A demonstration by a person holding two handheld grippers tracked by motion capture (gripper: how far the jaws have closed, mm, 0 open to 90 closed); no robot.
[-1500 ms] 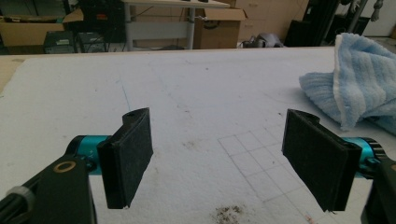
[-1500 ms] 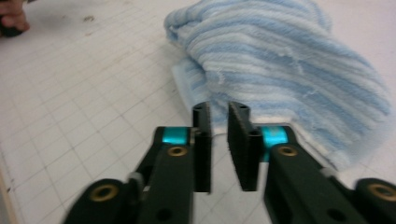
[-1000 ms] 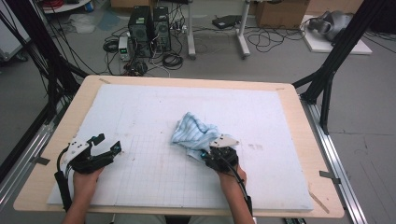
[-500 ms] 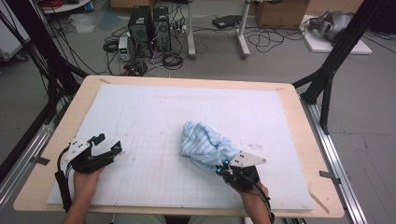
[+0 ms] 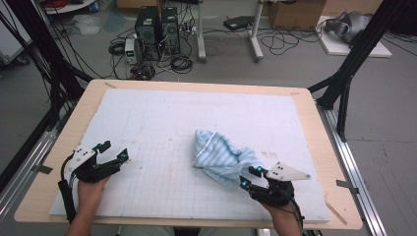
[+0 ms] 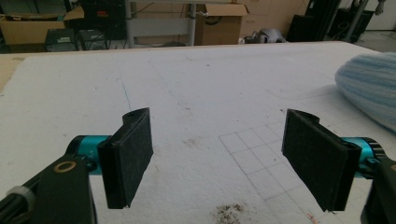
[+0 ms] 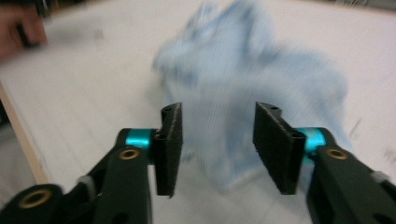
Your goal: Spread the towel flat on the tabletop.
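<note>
A: Where's the crumpled blue-and-white striped cloth [image 5: 220, 156]?

B: Heaped on the white foam sheet [image 5: 162, 118] covering the wooden table [image 5: 314, 132], right of the sheet's middle, toward the near edge.

A: And the right gripper [image 5: 252, 178]?

B: Just beside the cloth's near-right corner, jaws parted with nothing between the pads (its own view is blurred, with the cloth [image 7: 252, 79] just ahead of the jaws).

A: The left gripper [image 5: 114, 153]?

B: Well apart from the cloth, at the sheet's near-left part, jaws spread wide, empty, over bare foam [image 6: 201, 93].
</note>
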